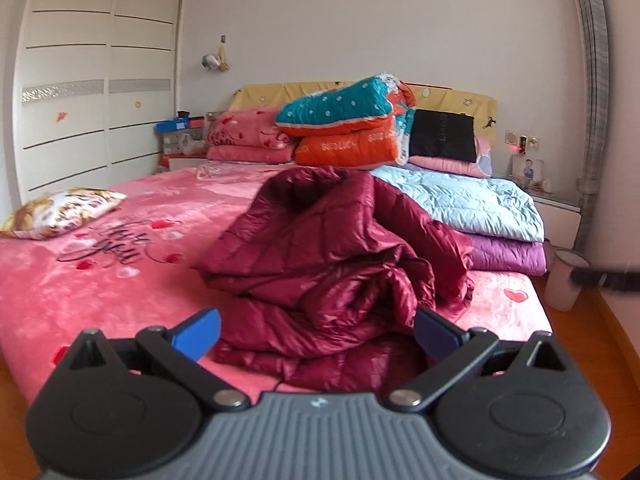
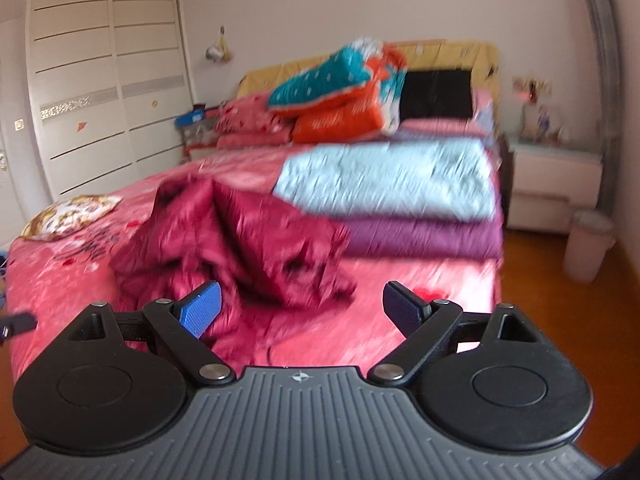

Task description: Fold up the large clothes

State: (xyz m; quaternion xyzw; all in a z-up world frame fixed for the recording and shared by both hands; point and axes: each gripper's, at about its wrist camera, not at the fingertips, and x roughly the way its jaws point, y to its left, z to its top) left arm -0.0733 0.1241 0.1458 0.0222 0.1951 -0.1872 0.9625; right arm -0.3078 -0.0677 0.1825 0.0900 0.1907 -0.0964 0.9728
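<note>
A dark red quilted down coat (image 1: 336, 256) lies crumpled in a heap on the pink bed (image 1: 80, 280), near its foot edge. My left gripper (image 1: 316, 334) is open and empty, its blue pads (image 1: 198, 334) spread just in front of the coat's near edge. In the right wrist view, which is blurred, the coat (image 2: 240, 244) lies left of centre. My right gripper (image 2: 302, 308) is open and empty, above the bed's foot edge (image 2: 400, 300), to the right of the coat's near part.
A light blue quilt (image 1: 464, 200) lies folded on a purple one (image 1: 508, 256) at the bed's right side. Pillows and folded bedding (image 1: 352, 128) pile up at the headboard. A small cushion (image 1: 60, 210) lies at the left. A bin (image 1: 564, 280) stands on the wooden floor, a nightstand (image 2: 556, 184) beyond it.
</note>
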